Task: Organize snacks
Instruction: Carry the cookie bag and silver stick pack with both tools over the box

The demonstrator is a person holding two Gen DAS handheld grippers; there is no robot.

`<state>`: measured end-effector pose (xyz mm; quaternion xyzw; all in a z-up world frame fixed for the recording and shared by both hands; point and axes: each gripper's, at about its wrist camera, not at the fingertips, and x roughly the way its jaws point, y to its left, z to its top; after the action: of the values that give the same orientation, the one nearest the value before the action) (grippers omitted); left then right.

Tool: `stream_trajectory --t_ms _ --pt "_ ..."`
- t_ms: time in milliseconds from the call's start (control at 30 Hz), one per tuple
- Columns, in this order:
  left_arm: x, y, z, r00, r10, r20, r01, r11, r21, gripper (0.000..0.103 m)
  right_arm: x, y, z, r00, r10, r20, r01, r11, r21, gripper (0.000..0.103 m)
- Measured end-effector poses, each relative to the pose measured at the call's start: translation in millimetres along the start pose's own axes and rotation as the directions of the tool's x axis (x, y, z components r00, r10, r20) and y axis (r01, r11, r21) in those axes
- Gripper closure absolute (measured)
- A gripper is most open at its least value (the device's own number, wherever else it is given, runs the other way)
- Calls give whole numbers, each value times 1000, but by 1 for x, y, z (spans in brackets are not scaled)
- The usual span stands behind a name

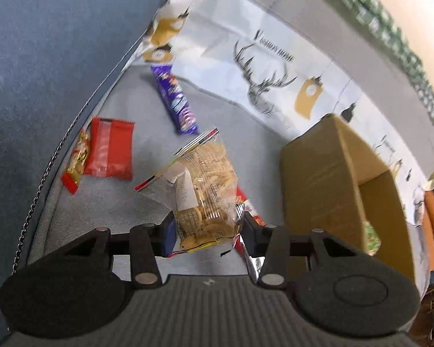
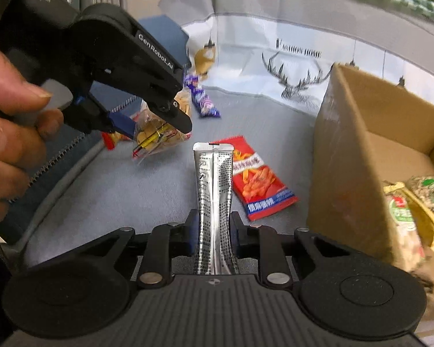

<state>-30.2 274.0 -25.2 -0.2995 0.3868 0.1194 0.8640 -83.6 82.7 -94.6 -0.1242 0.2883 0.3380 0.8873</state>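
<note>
Grey fabric (image 2: 130, 190) stretches across the scene, a white printed sheet (image 1: 246, 29) with a deer drawing rising behind it and a blue cushion (image 1: 49, 57) with a zip along the left side. Front and centre in the left wrist view, the left gripper (image 1: 208, 232) is clamped on a clear bag of round biscuits (image 1: 205, 179), its blue pads pressing the bag's lower end from both sides, the bag lifted off the fabric. From the right wrist view you can see a hand (image 2: 11, 121) wrapped around that tool's handle. Over to the right gripper (image 2: 212, 231): its jaws are squeezed tight on a silver packet (image 2: 214, 190), which stands up between the fingers with its printed back seam facing the camera. Just beyond it a red snack bag (image 2: 257, 179) lies flat on the fabric, touching nothing but the cloth. Further back a purple packet (image 1: 176, 101) lies near the sheet, and at the left edge a red wrapper (image 1: 110, 150) lies beside a small red and gold one (image 1: 76, 159). On the right stands an open cardboard box (image 2: 347, 144), with a few green and yellow packets (image 2: 413, 202) already lying inside it.
</note>
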Motion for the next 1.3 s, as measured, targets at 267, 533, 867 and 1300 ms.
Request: stream_trajectory --t_ms 267,533,867,1300 --pt "-25 -15 -1 989 -95 117 92 995 29 53 -44 -17 18 992 16 125 -24 998 65 81" --pt "-32 -37 3 967 -149 206 141 988 57 53 -91 -61 51 959 -1 284 -32 993 113 82" --pt "-22 -63 2 959 -195 206 171 977 131 53 -97 -174 61 926 -212 312 146 964 222 82" --pt "-15 -124 -11 915 -315 254 254 935 246 53 -91 -204 37 923 -307 231 269 946 181 82"
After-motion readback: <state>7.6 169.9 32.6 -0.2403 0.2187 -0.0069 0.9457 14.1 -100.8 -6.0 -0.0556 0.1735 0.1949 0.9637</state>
